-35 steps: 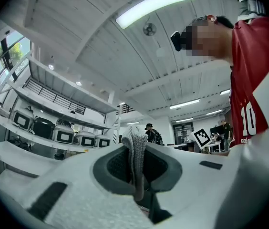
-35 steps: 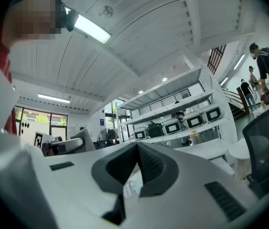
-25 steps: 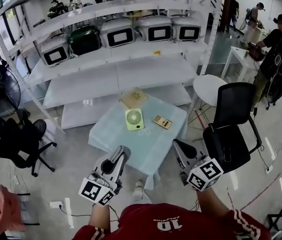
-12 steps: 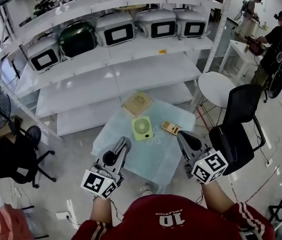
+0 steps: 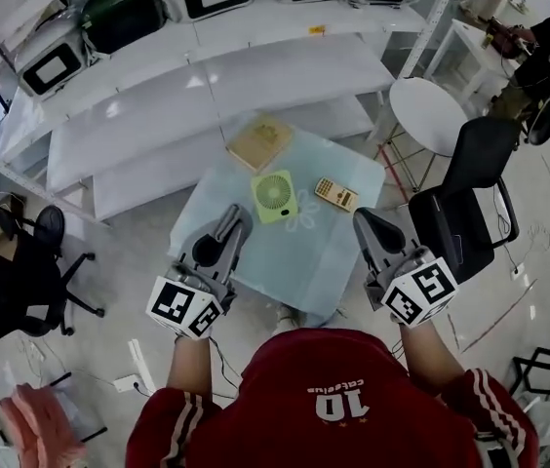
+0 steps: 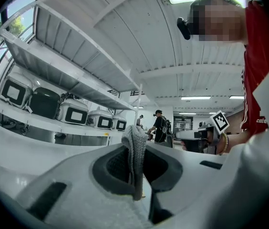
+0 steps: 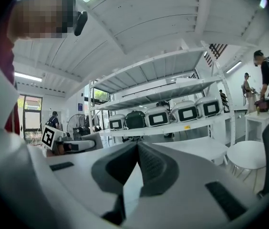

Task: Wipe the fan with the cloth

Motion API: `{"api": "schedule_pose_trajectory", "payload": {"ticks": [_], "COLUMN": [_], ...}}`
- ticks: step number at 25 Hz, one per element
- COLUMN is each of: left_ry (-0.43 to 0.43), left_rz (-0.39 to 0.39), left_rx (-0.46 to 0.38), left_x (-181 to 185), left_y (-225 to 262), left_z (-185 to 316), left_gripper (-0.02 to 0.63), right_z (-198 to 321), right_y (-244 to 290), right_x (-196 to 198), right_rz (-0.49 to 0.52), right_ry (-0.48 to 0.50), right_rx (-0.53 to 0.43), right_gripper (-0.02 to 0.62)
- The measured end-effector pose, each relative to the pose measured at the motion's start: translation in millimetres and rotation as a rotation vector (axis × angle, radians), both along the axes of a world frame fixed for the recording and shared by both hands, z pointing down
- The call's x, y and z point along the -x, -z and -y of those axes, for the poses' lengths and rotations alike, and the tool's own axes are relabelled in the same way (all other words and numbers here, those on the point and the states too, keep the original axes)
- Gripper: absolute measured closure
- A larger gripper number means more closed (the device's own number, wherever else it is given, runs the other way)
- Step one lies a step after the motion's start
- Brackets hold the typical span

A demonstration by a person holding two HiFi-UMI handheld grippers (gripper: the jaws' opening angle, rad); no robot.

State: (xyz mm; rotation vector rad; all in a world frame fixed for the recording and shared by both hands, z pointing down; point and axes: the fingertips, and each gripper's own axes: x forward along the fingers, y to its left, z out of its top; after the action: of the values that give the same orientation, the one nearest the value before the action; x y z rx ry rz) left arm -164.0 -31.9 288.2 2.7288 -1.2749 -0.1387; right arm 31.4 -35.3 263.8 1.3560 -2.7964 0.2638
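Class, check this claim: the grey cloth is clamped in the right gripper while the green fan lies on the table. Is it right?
No: the left gripper holds the cloth, as the left gripper view shows. The fan does lie on the table.

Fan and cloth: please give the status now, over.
Left gripper shut on grey cloth; right gripper shut, empty. Green fan flat on table, not yet touched, both grippers short of it. Calculator beside fan, nothing in the way.
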Motion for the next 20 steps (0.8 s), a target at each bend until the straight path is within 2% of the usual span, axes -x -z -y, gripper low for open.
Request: {"api": "schedule_pose_trajectory", "payload": {"ticks": [8, 16, 20], "left_ry": [-0.091, -0.108, -0.116], "left_rz": [-0.024, -0.061, -0.109], "left_rx": [0.111, 0.190, 0.251], "left_x": [-30, -44, -52], "left_y": [-41, -75, -93], "left_z": [27, 56, 69], "left_gripper": [0.578, 0.578, 0.578], "right_z": [28, 51, 58], "right_y": [-27, -49, -61], "right_x": [3, -1, 0], "right_rz": [-0.003, -0.011, -0.023], "right_ry": [0.054, 0.068, 0.073], "right_rx": [0.033, 0.069, 0.090], "right_gripper": [0.591, 0.591, 0.591]}}
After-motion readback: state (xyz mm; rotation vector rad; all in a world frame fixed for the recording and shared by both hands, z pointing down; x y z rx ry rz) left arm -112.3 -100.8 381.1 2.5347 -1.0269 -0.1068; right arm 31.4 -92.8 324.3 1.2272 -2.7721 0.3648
